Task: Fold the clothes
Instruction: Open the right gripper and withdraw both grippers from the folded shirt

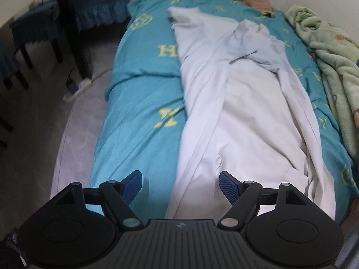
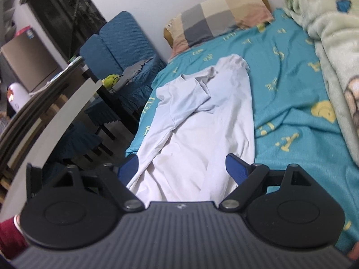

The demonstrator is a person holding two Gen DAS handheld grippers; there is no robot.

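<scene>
A white long-sleeved shirt (image 1: pixel 235 103) lies lengthwise on a teal bedsheet (image 1: pixel 139 123), partly folded, with a sleeve laid across its upper part. It also shows in the right wrist view (image 2: pixel 202 121). My left gripper (image 1: pixel 180 187) is open and empty, hovering over the shirt's near left edge. My right gripper (image 2: pixel 181 168) is open, with its blue pads on either side of the shirt's near end; nothing is gripped.
A checked pillow (image 2: pixel 219 15) lies at the head of the bed. A pale green fleece blanket (image 1: pixel 332 67) is bunched along the bed's right side. Blue-covered chairs (image 2: pixel 121 44) and a dark table (image 1: pixel 67 22) stand left of the bed, with a power strip (image 1: pixel 78 89) on the floor.
</scene>
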